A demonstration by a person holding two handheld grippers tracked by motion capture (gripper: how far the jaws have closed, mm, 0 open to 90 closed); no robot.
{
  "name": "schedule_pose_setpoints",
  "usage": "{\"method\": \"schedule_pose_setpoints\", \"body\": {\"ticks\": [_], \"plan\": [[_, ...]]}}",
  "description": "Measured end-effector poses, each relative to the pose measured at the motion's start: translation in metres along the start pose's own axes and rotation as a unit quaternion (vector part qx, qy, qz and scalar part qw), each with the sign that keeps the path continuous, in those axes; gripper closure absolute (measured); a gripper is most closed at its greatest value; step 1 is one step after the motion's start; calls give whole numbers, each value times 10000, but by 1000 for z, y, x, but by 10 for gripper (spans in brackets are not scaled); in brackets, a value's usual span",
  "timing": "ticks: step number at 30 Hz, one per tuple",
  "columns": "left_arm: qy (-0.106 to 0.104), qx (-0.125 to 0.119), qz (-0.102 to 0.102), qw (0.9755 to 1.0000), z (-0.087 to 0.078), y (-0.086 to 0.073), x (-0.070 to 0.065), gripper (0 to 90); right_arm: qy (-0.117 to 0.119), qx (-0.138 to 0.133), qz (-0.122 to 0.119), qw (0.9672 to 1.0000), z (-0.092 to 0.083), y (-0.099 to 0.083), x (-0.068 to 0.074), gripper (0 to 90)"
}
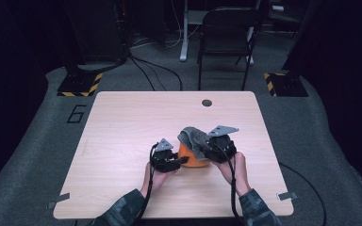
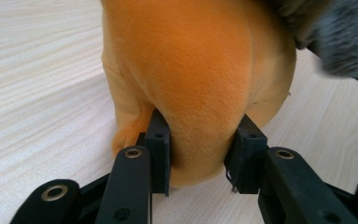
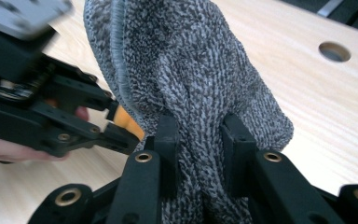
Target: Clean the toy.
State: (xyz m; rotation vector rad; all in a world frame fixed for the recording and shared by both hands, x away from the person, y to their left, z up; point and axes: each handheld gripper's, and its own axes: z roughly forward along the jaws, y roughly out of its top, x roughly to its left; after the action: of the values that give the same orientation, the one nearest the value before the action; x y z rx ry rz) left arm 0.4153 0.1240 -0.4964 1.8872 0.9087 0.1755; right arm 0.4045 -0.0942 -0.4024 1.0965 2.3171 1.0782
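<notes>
While the left gripper (image 2: 199, 149) clamped the orange plush (image 2: 200, 70), the right gripper (image 3: 199, 140) gripped the grey cloth (image 3: 191, 70) draped over it. By my reading, wiping was in progress; 1 cloth remained unreleased.

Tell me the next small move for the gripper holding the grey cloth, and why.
Probably lower the right gripper, shut on the grey terry cloth, so the cloth settles over the orange plush toy and can wipe or cover it. The left gripper pinches the toy's lower bulge and steadies it on the pale wooden table, while the cloth already hangs bunched over the toy's top.
</notes>
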Motion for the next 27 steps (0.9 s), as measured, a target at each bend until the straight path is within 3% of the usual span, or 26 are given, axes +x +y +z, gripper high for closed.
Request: {"method": "schedule_pose_setpoints", "body": {"ticks": [2, 4, 5, 14, 18, 21, 27], "plan": [[-4, 15, -6, 10000, 1, -1, -1, 627, 7, 38, 24, 10000, 6, -3, -2, 712], [-1, 19, 95, 10000, 2, 0, -1, 614, 30, 21, 83, 10000, 10, -5, -5, 711], [48, 33, 248, 9997, 2, 0, -2, 607, 35, 22, 63, 10000, 11, -6, -6, 708], [124, 9, 296, 9995, 3, -1, -3, 589, 38, -55, 59, 10000, 9, -6, -6, 706], [122, 39, 392, 9991, 2, -1, -4, 594, 106, -394, 4, 9992, 1, -2, 1, 706], [138, 11, 420, 9990, 3, -1, -5, 606, 85, -294, -90, 9995, 6, -3, 6, 705], [116, 16, 438, 9990, 4, -2, -4, 610, 1, -169, -186, 9997, 13, -7, 2, 702]]}}
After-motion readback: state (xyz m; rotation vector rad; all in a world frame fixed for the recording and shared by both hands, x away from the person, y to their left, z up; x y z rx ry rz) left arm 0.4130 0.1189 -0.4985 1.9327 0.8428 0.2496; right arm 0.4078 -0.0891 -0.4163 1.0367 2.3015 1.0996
